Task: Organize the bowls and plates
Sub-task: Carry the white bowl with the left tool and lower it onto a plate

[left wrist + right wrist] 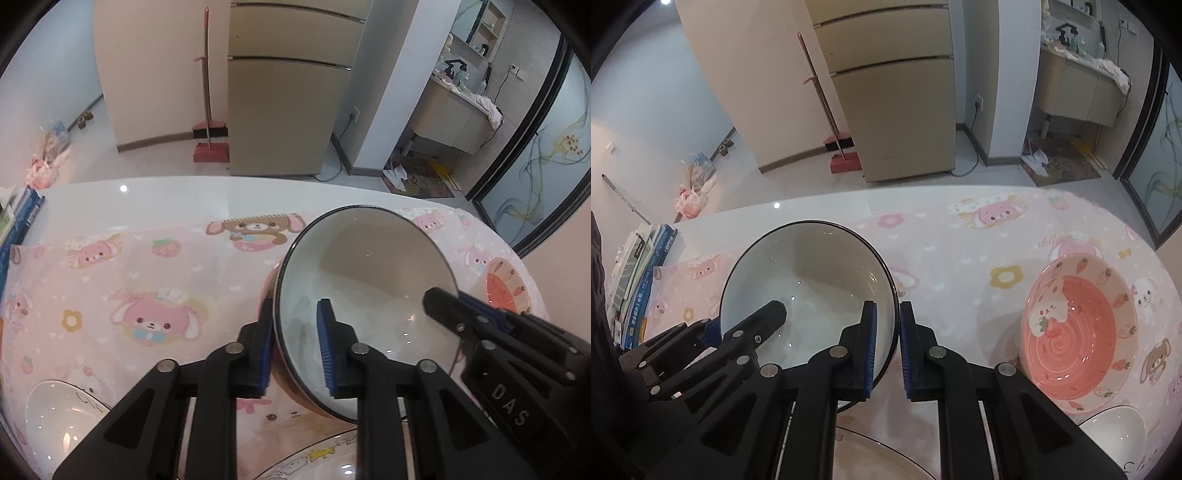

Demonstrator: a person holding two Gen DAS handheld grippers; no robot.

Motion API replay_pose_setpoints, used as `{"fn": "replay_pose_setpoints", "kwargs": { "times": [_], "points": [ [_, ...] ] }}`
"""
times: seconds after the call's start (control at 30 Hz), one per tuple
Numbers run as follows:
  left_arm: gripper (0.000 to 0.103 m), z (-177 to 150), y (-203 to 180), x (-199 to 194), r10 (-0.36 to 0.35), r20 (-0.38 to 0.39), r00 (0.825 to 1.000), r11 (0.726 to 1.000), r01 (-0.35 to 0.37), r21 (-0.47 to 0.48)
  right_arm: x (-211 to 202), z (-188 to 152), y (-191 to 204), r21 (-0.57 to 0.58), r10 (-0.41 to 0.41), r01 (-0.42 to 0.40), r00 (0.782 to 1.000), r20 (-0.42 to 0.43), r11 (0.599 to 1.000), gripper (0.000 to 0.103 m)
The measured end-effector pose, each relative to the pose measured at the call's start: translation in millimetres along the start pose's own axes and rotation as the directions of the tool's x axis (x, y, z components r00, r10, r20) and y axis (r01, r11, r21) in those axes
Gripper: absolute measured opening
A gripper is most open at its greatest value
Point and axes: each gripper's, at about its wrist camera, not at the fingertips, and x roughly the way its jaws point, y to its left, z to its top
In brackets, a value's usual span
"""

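Two grippers hold one white bowl [364,291] with a dark rim, tilted above a pink cartoon tablecloth [122,280]. The left gripper [295,347] is closed on the bowl's left wall, one finger inside and one outside; the right gripper [886,347] pinches the opposite rim the same way. A pink bowl [1078,336] sits on the cloth to the right, apart from them.

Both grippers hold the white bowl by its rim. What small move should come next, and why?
Probably carry the white bowl right, toward the pink bowl. The left gripper and right gripper pinch opposite rims, and the bowl seems lifted off the cloth.
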Motion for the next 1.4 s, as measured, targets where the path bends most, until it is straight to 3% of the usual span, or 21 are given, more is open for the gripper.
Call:
{"fn": "replay_pose_setpoints", "kwargs": {
  "times": [0.27, 0.43, 0.87, 1.13, 1.33, 1.4],
  "points": [
    [0.014, 1.5, 3.2, -14.2, 0.034, 0.061, 0.998, 0.999, -0.035, 0.025, -11.3, 0.2, 4.2, -0.01, 0.038, -0.037, 0.998, 0.04, 0.999, 0.013],
    [0.014, 3.0, 10.6, -12.1, 0.062, 0.056, 0.996, 0.998, -0.063, 0.016, -7.6, -2.9, 15.7, -0.038, 0.035, -0.034, 0.999, 0.034, 0.999, 0.013],
    [0.013, 0.0, 3.4, 5.1, 0.075, 0.029, 0.997, 0.996, -0.076, 0.04, -1.0, -4.1, 13.7, -0.075, -0.071, 0.073, 0.997, 0.034, 0.994, 0.013],
    [0.013, -0.8, 9.1, 4.5, 0.052, 0.025, 0.998, 0.998, -0.053, 0.02, 1.0, -2.8, 7.7, -0.06, -0.031, 0.032, 0.999, 0.013, 0.998, 0.013],
    [0.014, 0.9, 13.6, -4.9, 0.033, 0.047, 0.998, 0.999, -0.033, 0.009, -0.6, 0.2, -6.9, 0.006, 0.054, -0.053, 0.998, -0.016, 0.999, 0.013],
    [0.028, 2.3, 12.8, -10.6, 0.018, 0.062, 0.998, 1.0, -0.018, 0.003, -3.8, 1.2, -9.6, 0.015, 0.07, -0.07, 0.997, -0.015, 0.997, 0.013]
  ]
}}
